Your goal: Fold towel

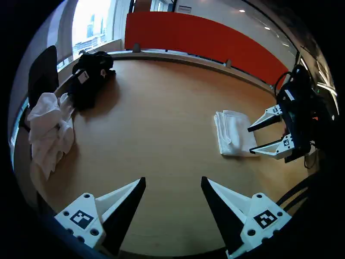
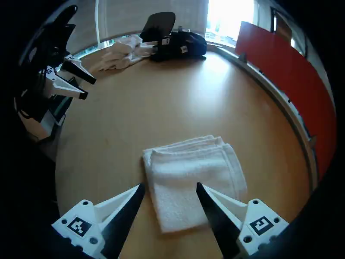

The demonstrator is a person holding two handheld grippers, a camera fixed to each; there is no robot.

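left gripper view, l to r: loose white cloth heap (image 1: 49, 129) at far left edge of surface (image 1: 164, 129), black bag (image 1: 90, 77) just beside it, touching. left tongs (image 1: 172, 181) open, nothing btwn fingers, over bare wood. folded towel (image 1: 233, 131) lies flat at right of surface, well apart from heap. right tongs (image 1: 251, 140) open, tips at its edge. red panel (image 1: 202, 39) stands along back of surface.

right gripper view, l to r: left tongs (image 2: 90, 88) far left, open. right tongs (image 2: 170, 185) open, fingers either side of folded towel (image 2: 194, 172) near edge, not clamping; contact w/ cloth cannot be told.
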